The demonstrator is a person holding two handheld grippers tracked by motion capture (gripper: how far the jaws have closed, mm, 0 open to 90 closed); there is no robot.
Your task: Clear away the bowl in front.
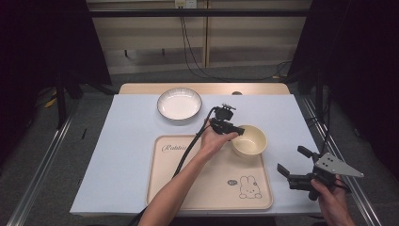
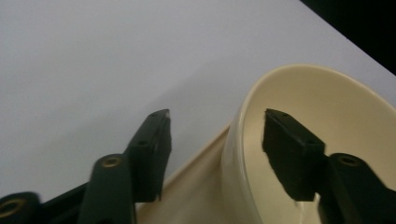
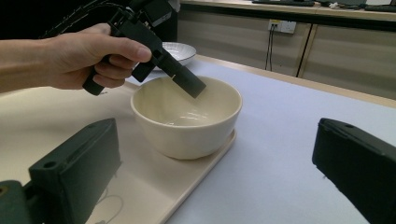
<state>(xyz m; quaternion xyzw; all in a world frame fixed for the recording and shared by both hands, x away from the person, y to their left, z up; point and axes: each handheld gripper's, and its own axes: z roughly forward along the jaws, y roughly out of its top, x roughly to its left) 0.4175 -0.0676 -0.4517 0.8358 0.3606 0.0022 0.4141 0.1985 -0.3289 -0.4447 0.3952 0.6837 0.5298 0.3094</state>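
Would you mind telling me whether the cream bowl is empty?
Empty: the bowl shows a bare glossy inside in the right gripper view.

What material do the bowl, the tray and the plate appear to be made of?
Bowl: likely glazed ceramic, cream; thick wall, soft gloss inside.
Tray: probably plastic or melamine, beige, matte; thin raised rim, printed rabbit.
Plate: seems glazed ceramic, white, with a dark striped rim; too distant to be sure.
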